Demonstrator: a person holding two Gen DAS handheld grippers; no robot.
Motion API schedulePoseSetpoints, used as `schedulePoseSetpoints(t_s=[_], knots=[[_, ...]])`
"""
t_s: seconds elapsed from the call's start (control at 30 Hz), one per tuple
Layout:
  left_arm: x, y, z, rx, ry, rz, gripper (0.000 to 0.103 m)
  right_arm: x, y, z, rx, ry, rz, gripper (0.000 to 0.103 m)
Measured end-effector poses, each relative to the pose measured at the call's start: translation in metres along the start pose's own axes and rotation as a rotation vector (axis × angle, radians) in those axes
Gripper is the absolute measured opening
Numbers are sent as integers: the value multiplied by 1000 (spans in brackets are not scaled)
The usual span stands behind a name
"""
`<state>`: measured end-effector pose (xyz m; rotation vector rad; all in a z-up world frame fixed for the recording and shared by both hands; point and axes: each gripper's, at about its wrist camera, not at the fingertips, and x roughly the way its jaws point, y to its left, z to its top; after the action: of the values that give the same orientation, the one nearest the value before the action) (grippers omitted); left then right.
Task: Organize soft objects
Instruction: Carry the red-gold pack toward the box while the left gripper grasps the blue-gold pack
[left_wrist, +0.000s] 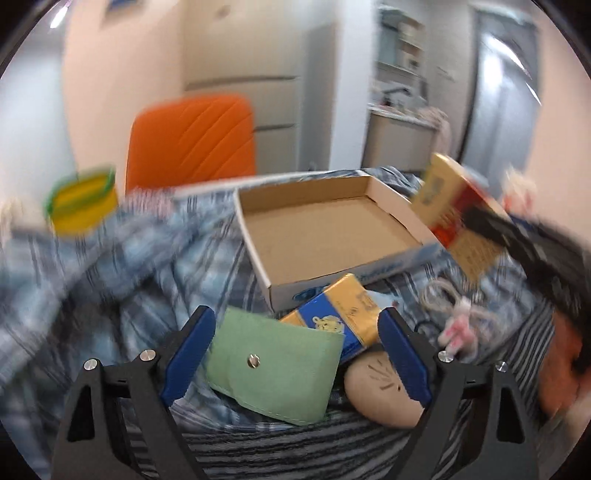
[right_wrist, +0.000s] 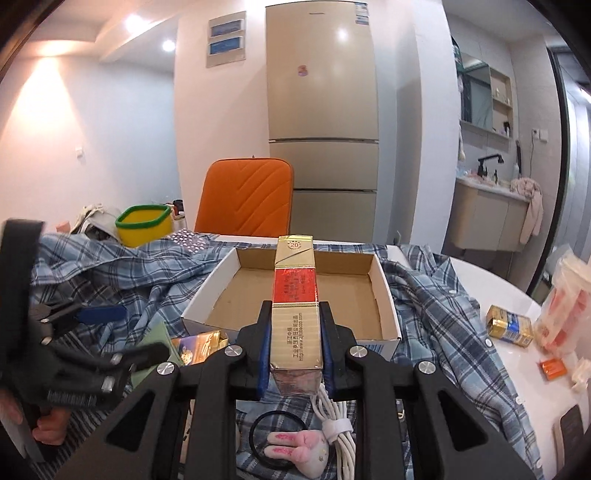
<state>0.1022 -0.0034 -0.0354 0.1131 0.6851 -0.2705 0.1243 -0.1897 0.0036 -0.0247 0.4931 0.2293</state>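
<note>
The red and gold pack sits clenched lengthwise in the right claw, lifted just short of the open cardboard box ahead. It looks light and crushable, so its flat sides suit gripping. The left claw gapes over a green pouch, rumpled plaid shirt beyond.

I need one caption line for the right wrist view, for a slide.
Right tool shut on a gold-and-red carton, held above an open cardboard box on a plaid shirt.
</note>
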Motion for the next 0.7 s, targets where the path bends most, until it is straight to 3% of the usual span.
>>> schedulePoseSetpoints(t_s=[0.13, 0.23, 0.37, 0.5, 0.7], knots=[[4, -19, 4, 192, 38, 8, 89, 0, -12, 3, 63, 20, 57, 23], [17, -29, 12, 269, 107, -6, 90, -1, -19, 3, 101, 30, 104, 23], [34, -35, 20, 274, 191, -13, 91, 2, -25, 2, 139, 51, 135, 23], [49, -44, 23, 300, 229, -23, 91, 0, -28, 4, 160, 45, 136, 24], [60, -50, 31, 259, 274, -96, 85, -3, -29, 5, 151, 51, 127, 24]])
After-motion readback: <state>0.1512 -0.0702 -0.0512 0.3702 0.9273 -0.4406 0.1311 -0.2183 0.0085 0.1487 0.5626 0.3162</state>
